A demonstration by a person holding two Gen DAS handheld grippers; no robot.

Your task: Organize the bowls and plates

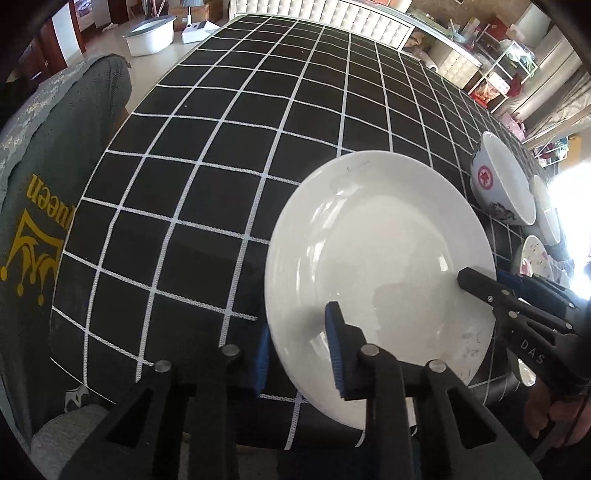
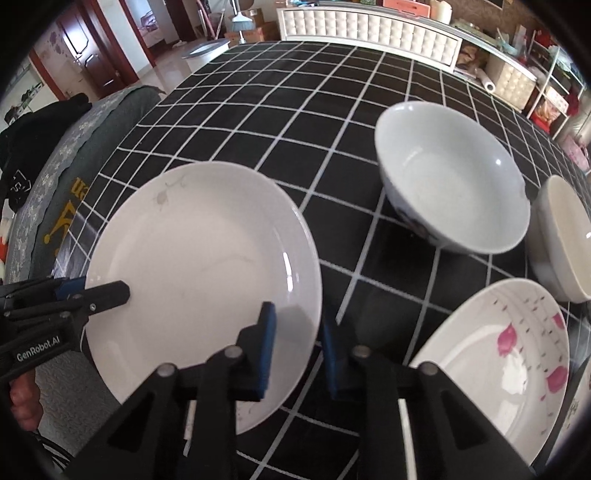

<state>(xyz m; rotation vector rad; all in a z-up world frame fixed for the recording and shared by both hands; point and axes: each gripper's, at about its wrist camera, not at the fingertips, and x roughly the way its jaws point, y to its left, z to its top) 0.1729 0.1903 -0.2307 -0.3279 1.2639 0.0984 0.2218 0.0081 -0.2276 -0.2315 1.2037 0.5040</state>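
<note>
A plain white plate (image 1: 376, 266) (image 2: 199, 273) sits at the near edge of the black grid tablecloth (image 1: 258, 129). My left gripper (image 1: 301, 354) straddles its left rim, jaws parted, one finger over the plate and one outside. My right gripper (image 2: 295, 354) straddles its right rim the same way; it shows in the left wrist view (image 1: 480, 286). A large white bowl with a red mark (image 1: 502, 181) (image 2: 450, 173), a smaller cream bowl (image 2: 561, 236) and a pink-flowered plate (image 2: 495, 362) lie to the right.
A grey chair back with yellow lettering (image 1: 48, 206) stands at the table's left edge. A white tufted bench (image 2: 369, 29) and cluttered shelves (image 2: 546, 85) lie beyond the far edge. A white tub (image 1: 149, 33) sits on the floor.
</note>
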